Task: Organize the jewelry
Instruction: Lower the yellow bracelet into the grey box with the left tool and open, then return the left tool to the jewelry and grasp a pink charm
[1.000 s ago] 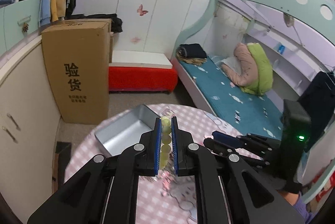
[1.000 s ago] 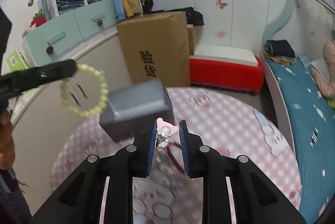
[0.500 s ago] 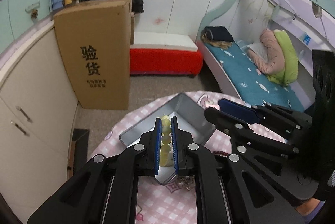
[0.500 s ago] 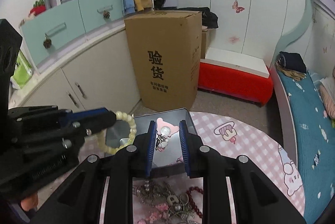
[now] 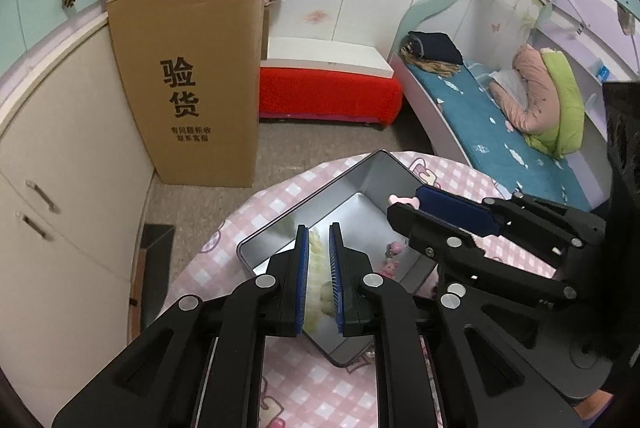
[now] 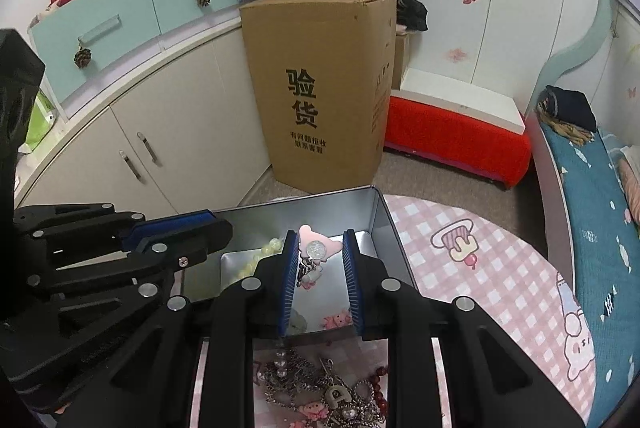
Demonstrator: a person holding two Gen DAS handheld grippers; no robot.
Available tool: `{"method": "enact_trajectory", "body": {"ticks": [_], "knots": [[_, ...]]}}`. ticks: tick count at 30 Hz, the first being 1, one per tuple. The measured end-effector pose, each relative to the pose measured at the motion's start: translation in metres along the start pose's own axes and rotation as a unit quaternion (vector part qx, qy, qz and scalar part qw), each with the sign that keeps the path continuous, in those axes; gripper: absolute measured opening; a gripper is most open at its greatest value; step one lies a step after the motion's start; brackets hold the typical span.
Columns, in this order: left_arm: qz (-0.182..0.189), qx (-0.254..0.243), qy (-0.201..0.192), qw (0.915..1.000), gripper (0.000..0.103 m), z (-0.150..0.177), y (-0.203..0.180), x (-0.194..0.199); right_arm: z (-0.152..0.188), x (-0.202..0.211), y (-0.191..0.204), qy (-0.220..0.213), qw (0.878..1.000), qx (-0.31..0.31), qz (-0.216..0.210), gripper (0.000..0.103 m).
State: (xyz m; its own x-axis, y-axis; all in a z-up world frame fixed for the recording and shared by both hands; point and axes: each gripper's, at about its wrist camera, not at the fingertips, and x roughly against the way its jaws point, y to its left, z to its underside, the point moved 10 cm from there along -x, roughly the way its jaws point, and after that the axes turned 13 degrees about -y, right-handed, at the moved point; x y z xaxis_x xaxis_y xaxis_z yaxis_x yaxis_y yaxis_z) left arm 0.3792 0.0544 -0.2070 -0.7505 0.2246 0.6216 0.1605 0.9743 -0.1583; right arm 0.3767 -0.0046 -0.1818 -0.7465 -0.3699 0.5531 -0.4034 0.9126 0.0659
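An open silver tin (image 5: 312,196) (image 6: 385,228) stands on the pink checked table (image 6: 480,288). My left gripper (image 5: 319,240) (image 6: 224,232) hangs over the tin, shut on a pale yellow bead bracelet (image 5: 315,251); its loop (image 6: 256,262) dangles inside the tin. My right gripper (image 6: 319,242) (image 5: 405,207) is also above the tin, just to the right, shut on a pink bear-shaped charm (image 6: 320,242) (image 5: 403,200) with a clear stone and a small dangle. Small pink charms (image 5: 390,260) (image 6: 336,320) lie on the tin's floor.
A tangled pile of chains, beads and charms (image 6: 320,388) lies on the table just before the tin. Beyond the table's edge stand a tall cardboard box (image 5: 192,87), cream cabinets (image 6: 132,147), a red bench (image 5: 328,95) and a bed (image 5: 500,131).
Both grippers came forward and down until they hang over the tin, close together. The bracelet now hangs inside the tin. Both grips look unchanged.
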Motion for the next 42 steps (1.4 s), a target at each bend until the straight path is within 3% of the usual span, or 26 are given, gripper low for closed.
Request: {"method": "enact_trajectory", "body": {"ticks": [7, 8, 12, 20, 24, 26, 36, 42], "knots": [[-0.009, 0.006, 0.004, 0.9999, 0.013, 0.002, 0.005, 0.002, 0.007, -0.008, 0.001, 0.011, 1.0, 0.003, 0.002, 0.022], [-0.01, 0.007, 0.002, 0.9999, 0.016, 0.002, 0.006, 0.004, 0.007, -0.008, 0.001, 0.013, 1.0, 0.002, 0.001, 0.022], [-0.025, 0.022, -0.01, 0.9994, 0.047, -0.002, 0.016, 0.011, 0.01, -0.013, -0.001, 0.021, 1.0, 0.0, 0.002, 0.022], [-0.031, 0.022, -0.01, 0.9992, 0.048, 0.002, 0.021, 0.016, 0.015, -0.019, -0.002, 0.028, 0.999, 0.013, 0.023, 0.023], [-0.029, 0.022, -0.014, 0.9993, 0.048, 0.002, 0.017, 0.023, 0.01, -0.01, -0.005, 0.014, 0.999, 0.022, 0.04, 0.037], [-0.025, 0.023, -0.016, 0.9993, 0.049, 0.002, 0.014, 0.027, 0.009, -0.004, -0.007, 0.014, 0.999, 0.014, 0.034, 0.038], [-0.014, 0.003, -0.046, 0.9988, 0.066, 0.016, -0.026, 0.065, 0.018, 0.062, -0.027, -0.002, 0.999, 0.004, 0.033, 0.052], [-0.006, 0.002, -0.063, 0.998, 0.069, 0.042, -0.057, 0.086, 0.043, 0.103, -0.05, -0.009, 0.999, -0.015, 0.04, 0.056]]}}
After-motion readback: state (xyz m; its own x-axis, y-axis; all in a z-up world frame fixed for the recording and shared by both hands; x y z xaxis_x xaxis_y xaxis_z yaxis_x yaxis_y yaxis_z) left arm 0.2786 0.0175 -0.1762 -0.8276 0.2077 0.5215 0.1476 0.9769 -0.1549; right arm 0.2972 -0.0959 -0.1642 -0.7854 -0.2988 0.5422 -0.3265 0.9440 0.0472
